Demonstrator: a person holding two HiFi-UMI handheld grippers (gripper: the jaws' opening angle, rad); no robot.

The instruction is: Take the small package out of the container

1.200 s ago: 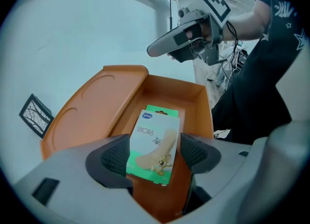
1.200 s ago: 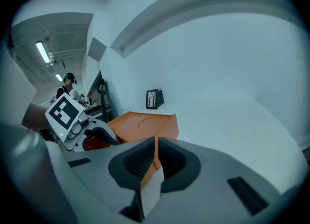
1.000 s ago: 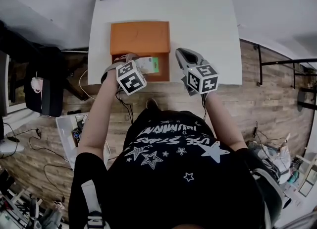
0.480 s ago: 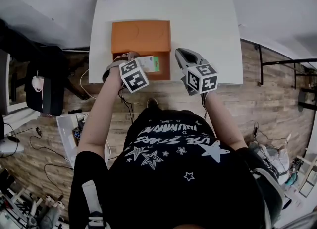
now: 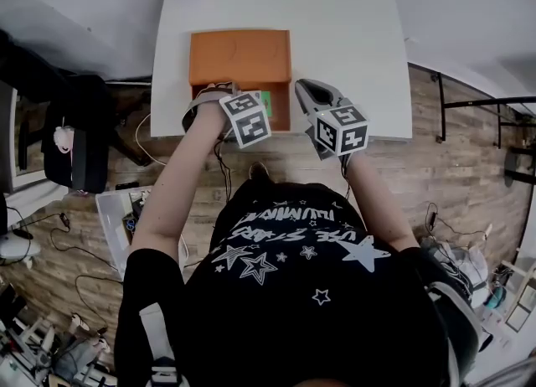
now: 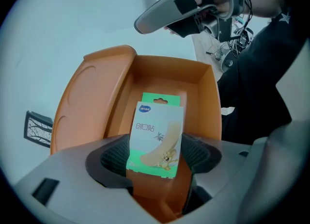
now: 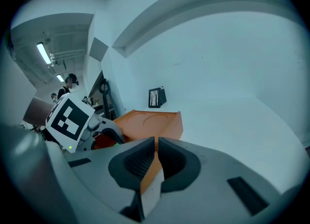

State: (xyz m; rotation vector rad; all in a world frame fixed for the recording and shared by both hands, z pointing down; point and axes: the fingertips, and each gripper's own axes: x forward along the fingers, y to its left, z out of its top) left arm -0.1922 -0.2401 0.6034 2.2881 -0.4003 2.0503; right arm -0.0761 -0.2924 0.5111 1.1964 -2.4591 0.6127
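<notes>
Your left gripper [image 6: 154,156]: jaws partly apart, clamped on the small package [image 6: 157,126], which stands upright at the near edge of the open orange container [image 6: 92,97]. Your right gripper [image 7: 156,155]: jaws nearly together, pinching the container's side wall.

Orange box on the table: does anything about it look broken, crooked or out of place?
Nothing stands out. The orange box sits square near the table edge, lid folded back, undamaged. The small package stands upright only because the left gripper pinches it; the right gripper clamps a box wall.
</notes>
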